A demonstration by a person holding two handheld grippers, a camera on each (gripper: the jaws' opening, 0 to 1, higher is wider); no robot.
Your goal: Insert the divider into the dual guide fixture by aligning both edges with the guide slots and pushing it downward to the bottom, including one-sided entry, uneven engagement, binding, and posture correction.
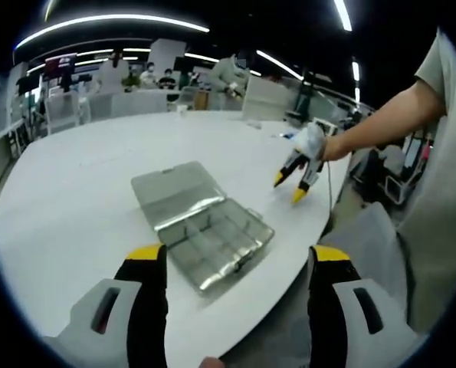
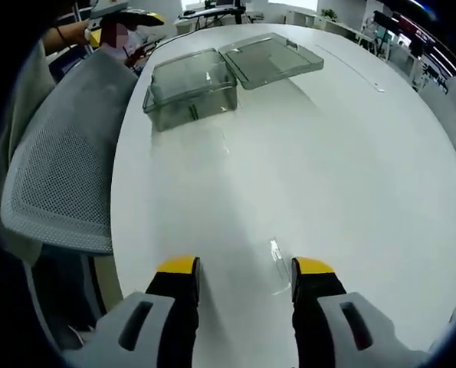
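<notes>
Right gripper view shows the right gripper [image 2: 244,276] low over the white oval table [image 2: 350,153], near the table edge on the person's side, with its yellow-tipped jaws wide apart and holding nothing. Just ahead of the right-hand jaw a small, thin, transparent plastic divider [image 2: 277,261] lies flat on the table top, and it is hard to see against the white surface. The clear plastic compartment box with its hinged lid open [image 2: 191,88] stands well apart from it, toward the far edge beside the grey mesh chair [image 2: 67,176]. I judge the main risk is a poor pick: the piece is flat and nearly invisible, so the jaws may close beside it or slide it over the table. If it is taken tilted, one edge could enter its slot first and bind. In the left gripper view the left gripper [image 1: 239,264] hovers above the near edge in front of the same box, jaws wide and empty, while the person's bare forearm [image 1: 388,115] stretches out over the table's right side.
</notes>
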